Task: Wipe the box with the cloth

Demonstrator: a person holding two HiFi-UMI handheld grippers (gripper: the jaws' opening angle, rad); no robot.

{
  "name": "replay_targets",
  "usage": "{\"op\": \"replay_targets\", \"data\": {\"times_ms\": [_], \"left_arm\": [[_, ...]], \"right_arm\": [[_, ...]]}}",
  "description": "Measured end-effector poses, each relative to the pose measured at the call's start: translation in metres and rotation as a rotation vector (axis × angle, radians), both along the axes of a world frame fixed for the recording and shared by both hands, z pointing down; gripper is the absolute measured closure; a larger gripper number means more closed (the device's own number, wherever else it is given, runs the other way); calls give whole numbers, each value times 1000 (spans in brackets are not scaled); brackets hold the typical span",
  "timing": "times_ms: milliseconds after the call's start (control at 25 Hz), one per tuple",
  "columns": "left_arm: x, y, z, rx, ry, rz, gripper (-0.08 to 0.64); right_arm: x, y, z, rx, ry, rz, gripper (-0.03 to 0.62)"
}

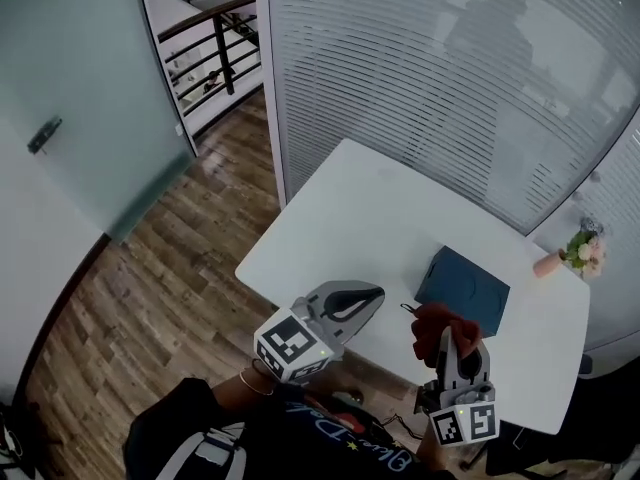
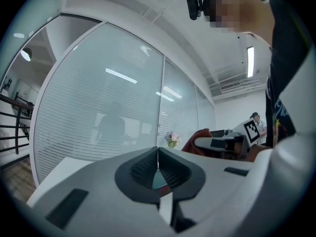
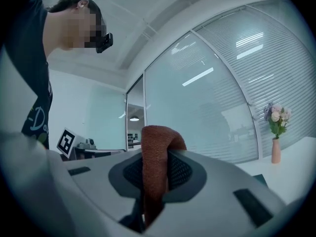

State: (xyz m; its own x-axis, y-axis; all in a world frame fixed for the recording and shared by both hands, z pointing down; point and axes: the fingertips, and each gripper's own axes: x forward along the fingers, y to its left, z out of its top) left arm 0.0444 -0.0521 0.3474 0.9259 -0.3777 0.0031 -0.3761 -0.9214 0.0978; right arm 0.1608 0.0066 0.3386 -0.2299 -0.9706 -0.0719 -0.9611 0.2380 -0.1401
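Note:
A flat dark blue box [image 1: 463, 288] lies on the white table [image 1: 370, 208] toward its right side. My right gripper [image 1: 452, 340] is held up near the table's front edge, just short of the box, shut on a rust-red cloth [image 1: 437, 327]. That cloth [image 3: 157, 167] stands up between the jaws of the right gripper [image 3: 157, 174] in its own view. My left gripper [image 1: 368, 300] hovers over the table's front edge, left of the box. In its own view the left gripper [image 2: 158, 169] has its jaws shut together with nothing in them, and the red cloth [image 2: 197, 138] shows beyond.
A small pink vase of flowers [image 1: 570, 255] stands at the table's far right corner. Frosted glass walls [image 1: 420, 58] run behind the table. Wooden floor [image 1: 170, 268] lies to the left, with a railing [image 1: 215, 43] farther back.

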Motion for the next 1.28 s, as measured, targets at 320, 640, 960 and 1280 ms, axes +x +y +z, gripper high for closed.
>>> {"op": "replay_targets", "data": {"times_ms": [320,640,960,1280], "left_arm": [[55,3,13,-22,-37,-85,555],[72,10,13,-13,-41,-109,555],[82,-33,0,3,8,-117,555],[79,-79,-7,6,38,-93,555]], "right_arm": [[61,-5,10,-22,-21,-83,538],[82,-20,3,-2,46,-126,538],[87,-58,-3,-7,175,-138,537],[103,-120,6,-84,274,-86,537]]}}
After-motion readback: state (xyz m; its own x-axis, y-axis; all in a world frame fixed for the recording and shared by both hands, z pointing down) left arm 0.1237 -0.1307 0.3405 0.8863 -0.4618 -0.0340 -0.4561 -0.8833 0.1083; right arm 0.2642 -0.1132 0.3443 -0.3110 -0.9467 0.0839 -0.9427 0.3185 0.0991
